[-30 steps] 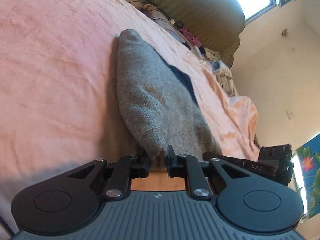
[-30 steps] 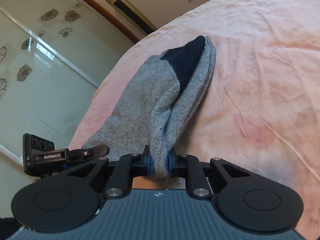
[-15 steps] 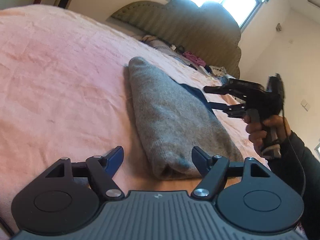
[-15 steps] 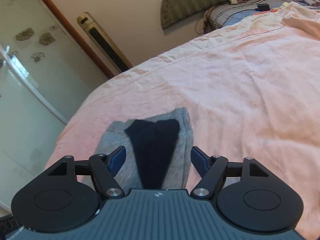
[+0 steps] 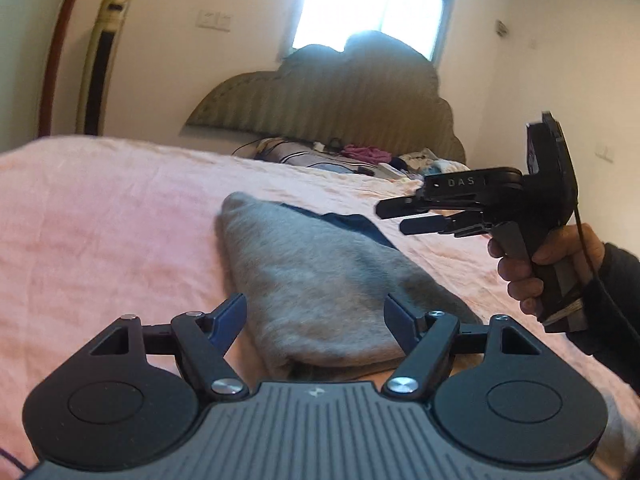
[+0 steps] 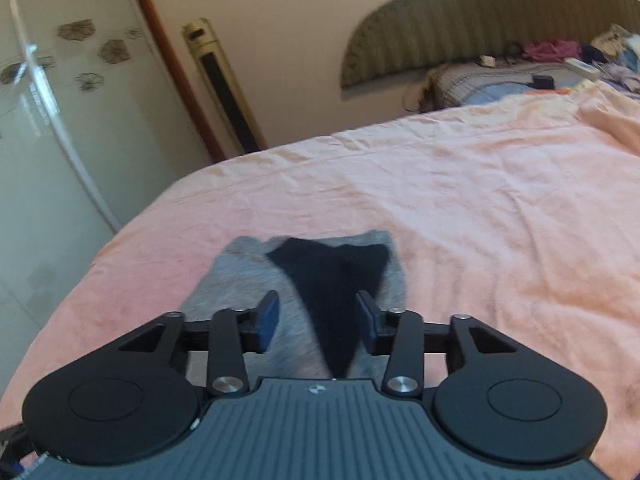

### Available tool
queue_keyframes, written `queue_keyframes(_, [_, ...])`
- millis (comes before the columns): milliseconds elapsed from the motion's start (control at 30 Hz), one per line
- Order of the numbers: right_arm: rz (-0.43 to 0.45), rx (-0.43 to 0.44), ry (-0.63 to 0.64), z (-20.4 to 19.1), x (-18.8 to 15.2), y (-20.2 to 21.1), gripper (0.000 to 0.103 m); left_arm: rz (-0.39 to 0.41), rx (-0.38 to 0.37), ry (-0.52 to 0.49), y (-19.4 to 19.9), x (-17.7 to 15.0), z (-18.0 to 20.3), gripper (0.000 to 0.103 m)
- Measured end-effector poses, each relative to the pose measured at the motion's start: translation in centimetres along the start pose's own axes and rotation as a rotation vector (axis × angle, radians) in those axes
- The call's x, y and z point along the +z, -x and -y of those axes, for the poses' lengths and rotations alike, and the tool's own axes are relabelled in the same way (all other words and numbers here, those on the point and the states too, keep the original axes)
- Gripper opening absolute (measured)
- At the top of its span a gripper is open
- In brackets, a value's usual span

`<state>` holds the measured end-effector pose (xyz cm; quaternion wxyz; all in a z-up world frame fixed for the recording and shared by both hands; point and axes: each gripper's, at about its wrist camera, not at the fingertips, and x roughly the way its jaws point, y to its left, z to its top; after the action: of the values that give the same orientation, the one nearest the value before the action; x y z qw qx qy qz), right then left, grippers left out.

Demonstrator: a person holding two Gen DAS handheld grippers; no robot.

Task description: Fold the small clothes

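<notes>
A folded grey garment (image 5: 320, 280) with a dark navy patch (image 6: 332, 284) lies flat on the pink bedspread (image 5: 100, 220), near the foot end of the bed. From the left wrist view it reads as a thick folded wedge, its rounded fold pointing toward the headboard (image 5: 340, 100); from the right wrist view the navy part forms a triangle on top of the grey.

A second ago both grippers were pinched on the near edge of the cloth; now both have let go and pulled back and up. The left gripper (image 5: 316, 320) has its fingers wide apart, the cloth lying below and between them, untouched. The right gripper (image 6: 318, 320) is opening, its blue pads (image 6: 270, 316) clear of the fabric beneath. In the left view the right gripper hangs above the bedspread, held by a hand (image 5: 540, 264) in a dark sleeve.

Pillows and loose clothes (image 6: 552, 50) sit by the headboard, well apart from the garment. A tall floor unit (image 6: 224, 88) stands against the wall beside a glass door (image 6: 48, 120). Nothing blocks the garment.
</notes>
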<state>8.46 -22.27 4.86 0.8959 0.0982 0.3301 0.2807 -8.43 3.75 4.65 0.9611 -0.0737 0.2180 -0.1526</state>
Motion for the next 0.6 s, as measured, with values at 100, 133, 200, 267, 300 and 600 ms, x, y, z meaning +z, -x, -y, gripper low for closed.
queue_keyframes(100, [-0.099,0.012,0.089,-2.0,-2.1,-1.5,0.071,-0.141,-0.043,-0.066,-3.9,0.2,1.5,0.075])
queue_keyframes(133, [-0.13,-0.021,0.104,-1.6,-2.6,-2.6,0.069,-0.225,-0.054,-0.055,-5.7,-0.1,1.3,0.075])
queue_keyframes(200, [-0.069,-0.016,0.142,-0.4,-3.2,-3.1,0.066,-0.214,-0.063,-0.046,-6.1,-0.1,1.0,0.076])
queue_keyframes(267, [-0.085,-0.05,0.086,-0.4,-2.5,-2.4,0.057,-0.231,-0.065,-0.012,-5.5,0.6,0.7,0.076])
queue_keyframes(300, [-0.093,-0.067,0.066,-0.9,-2.1,-1.6,0.058,-0.22,-0.064,0.012,-4.6,0.7,0.5,0.076])
queue_keyframes(600, [-0.091,0.038,0.036,-1.1,-6.2,1.0,0.065,-0.225,-0.034,-0.009,-3.8,-0.4,1.0,0.08])
